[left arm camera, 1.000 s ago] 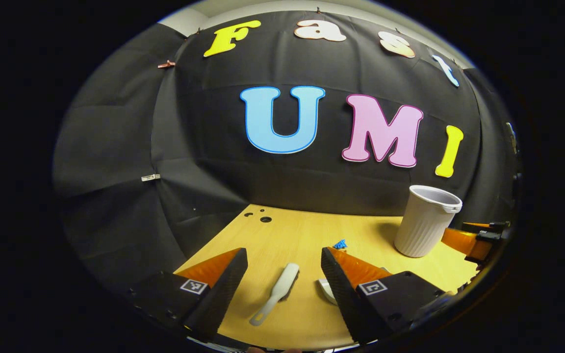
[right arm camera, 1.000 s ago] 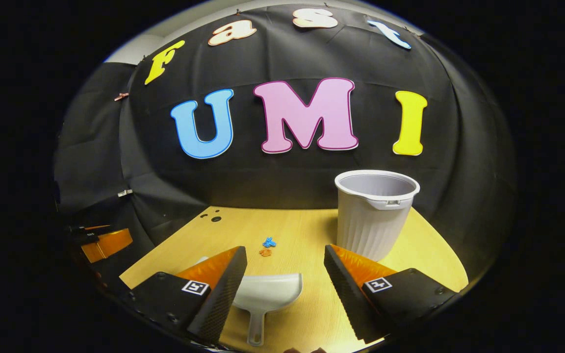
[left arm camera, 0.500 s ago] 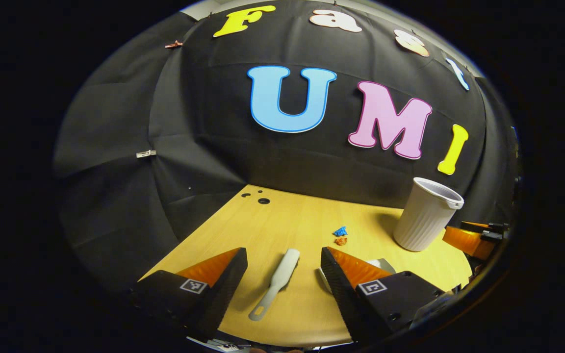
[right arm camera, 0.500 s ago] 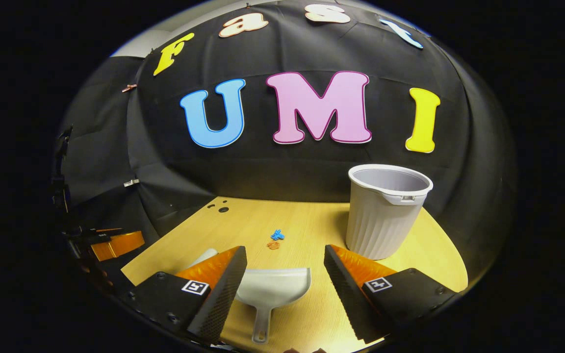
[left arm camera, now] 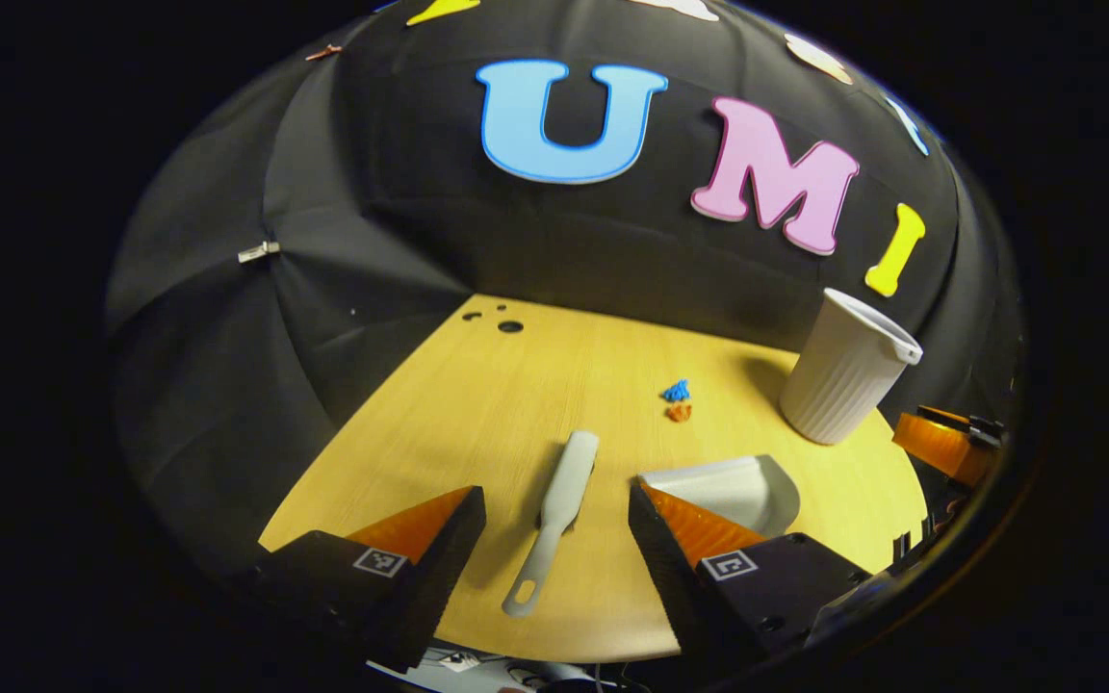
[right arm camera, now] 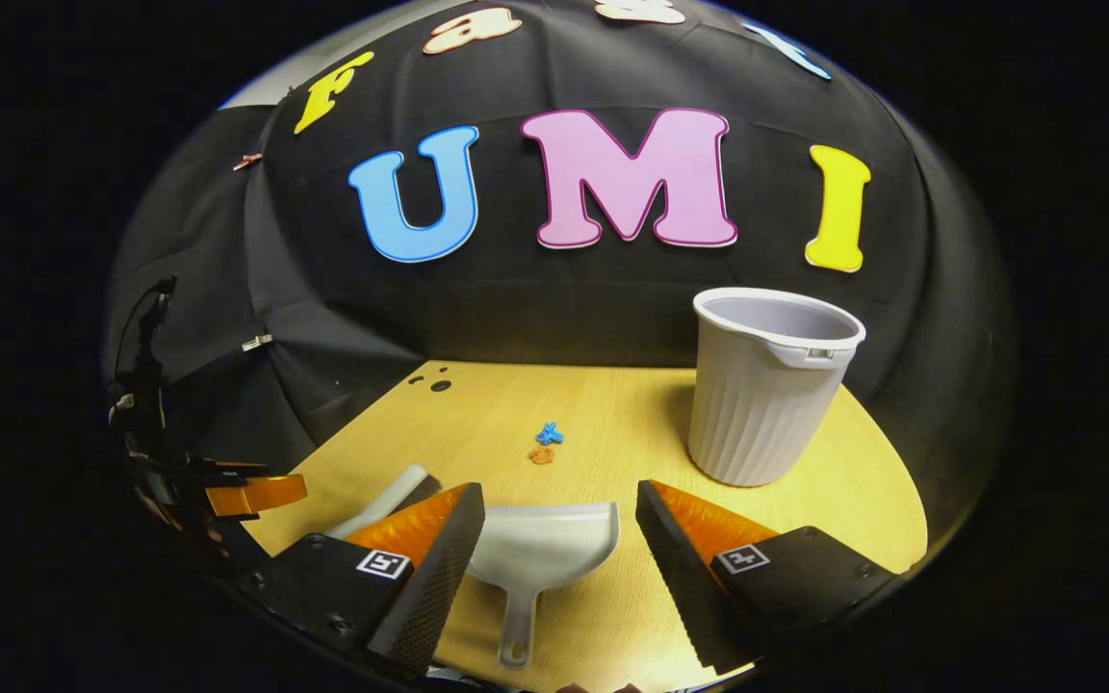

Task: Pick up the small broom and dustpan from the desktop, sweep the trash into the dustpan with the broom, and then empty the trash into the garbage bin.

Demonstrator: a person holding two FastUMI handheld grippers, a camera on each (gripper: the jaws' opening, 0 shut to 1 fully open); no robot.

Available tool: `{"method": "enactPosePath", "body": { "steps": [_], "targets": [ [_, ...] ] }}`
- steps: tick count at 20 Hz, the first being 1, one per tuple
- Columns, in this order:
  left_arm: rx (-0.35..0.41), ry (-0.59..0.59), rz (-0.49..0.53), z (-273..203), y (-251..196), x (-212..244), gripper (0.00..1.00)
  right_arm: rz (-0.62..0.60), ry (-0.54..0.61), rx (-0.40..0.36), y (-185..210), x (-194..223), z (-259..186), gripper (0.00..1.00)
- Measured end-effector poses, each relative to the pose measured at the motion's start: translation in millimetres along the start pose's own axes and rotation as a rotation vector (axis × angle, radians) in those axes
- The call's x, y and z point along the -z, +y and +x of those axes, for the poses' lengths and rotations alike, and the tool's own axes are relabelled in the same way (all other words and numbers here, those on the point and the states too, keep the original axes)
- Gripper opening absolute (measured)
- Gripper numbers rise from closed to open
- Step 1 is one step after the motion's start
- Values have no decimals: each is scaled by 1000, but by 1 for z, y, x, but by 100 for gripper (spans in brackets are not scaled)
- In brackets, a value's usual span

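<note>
A small white broom point(left arm camera: 554, 516) lies flat on the wooden desktop point(left arm camera: 477, 404), its handle pointing toward me between the fingers of my left gripper point(left arm camera: 554, 520), which hangs open above it. The white dustpan point(right arm camera: 537, 553) rests on the desk with its handle toward me, framed by my open right gripper point(right arm camera: 559, 525). In the left gripper view the dustpan point(left arm camera: 733, 486) lies just right of the broom. Two scraps of trash, one blue point(right arm camera: 548, 433) and one orange point(right arm camera: 541, 455), sit beyond the dustpan. The broom's head point(right arm camera: 386, 500) peeks out left of the right gripper's finger.
A white ribbed garbage bin point(right arm camera: 766, 385) stands upright at the desk's back right, also visible as the bin point(left arm camera: 848, 366) in the left gripper view. Small holes point(left arm camera: 510, 326) mark the desk's far left corner. Black cloth walls close the back and left.
Both cameras have tilted down and risen slightly, so more of the desktop shows. The dustpan has come into fuller view beside the broom. Neither tool has moved; both grippers stay open.
</note>
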State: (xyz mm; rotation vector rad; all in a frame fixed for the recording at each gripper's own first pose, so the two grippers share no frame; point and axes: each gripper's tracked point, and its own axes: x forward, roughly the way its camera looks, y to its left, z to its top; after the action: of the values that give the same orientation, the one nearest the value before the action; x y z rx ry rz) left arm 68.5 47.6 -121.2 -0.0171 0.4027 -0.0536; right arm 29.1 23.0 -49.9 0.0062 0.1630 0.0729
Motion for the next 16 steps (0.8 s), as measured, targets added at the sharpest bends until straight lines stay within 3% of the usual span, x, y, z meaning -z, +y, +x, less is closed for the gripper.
{"method": "enactPosePath", "body": {
  "steps": [8, 16],
  "targets": [
    [16, 277, 82, 62, 9, 58, 95, 15, 128, 4, -3, 46, 11, 99],
    [36, 437, 135, 90, 10, 96, 90, 31, 201, -13, -2, 66, 19, 99]
  ]
}}
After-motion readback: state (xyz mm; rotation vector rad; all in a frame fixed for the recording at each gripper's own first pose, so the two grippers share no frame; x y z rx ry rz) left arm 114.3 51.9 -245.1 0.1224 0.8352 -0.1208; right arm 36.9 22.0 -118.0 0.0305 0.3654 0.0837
